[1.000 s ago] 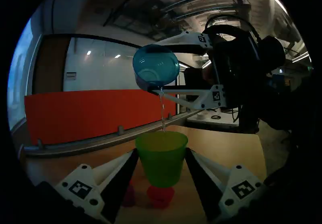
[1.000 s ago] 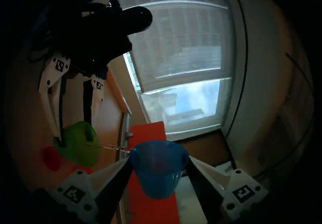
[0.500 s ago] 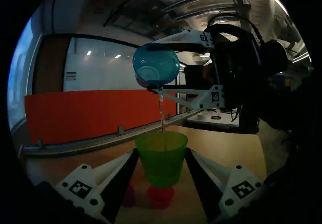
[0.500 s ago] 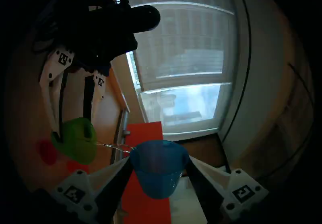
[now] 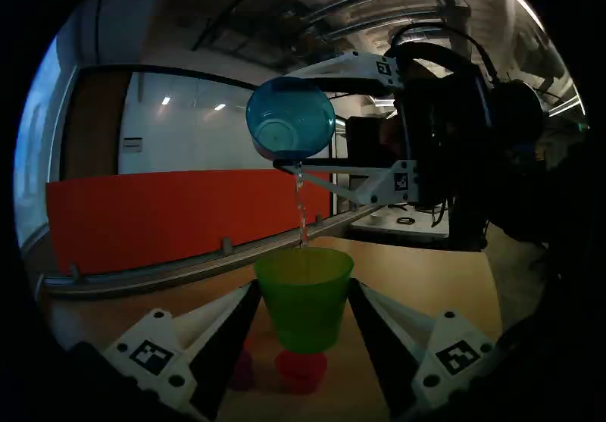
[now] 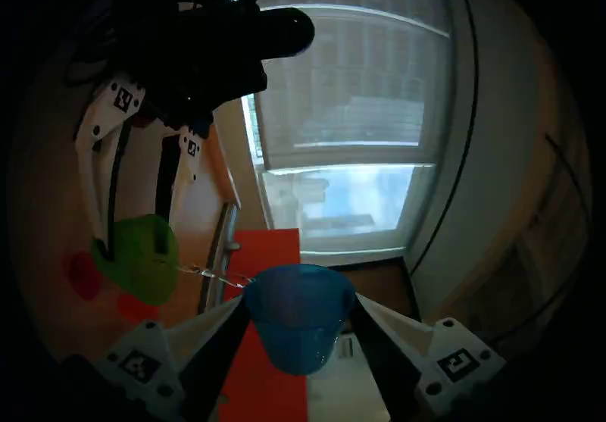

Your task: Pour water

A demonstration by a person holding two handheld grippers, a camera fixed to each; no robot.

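Observation:
In the left gripper view my left gripper [image 5: 303, 312] is shut on an upright green cup [image 5: 303, 297], held above the wooden table [image 5: 424, 270]. Above it the right gripper [image 5: 292, 130] holds a tilted blue cup [image 5: 290, 117]. A thin stream of water [image 5: 300, 210] falls from the blue cup's lip into the green cup. In the right gripper view my right gripper [image 6: 299, 331] is shut on the blue cup [image 6: 298, 316], tipped sideways. From it the water stream [image 6: 212, 274] runs to the green cup [image 6: 140, 259], which sits between the left gripper's fingers [image 6: 95, 187].
A red cup [image 5: 301, 367] and a purple one [image 5: 242, 369] stand on the table below the green cup. An orange partition [image 5: 167, 214] with a metal rail [image 5: 197, 259] runs along the table's far edge. A bright window [image 6: 348, 142] is seen in the right gripper view.
The blue cup has tipped a little further and shifted slightly left and up. The water keeps streaming into the green cup, which stays still.

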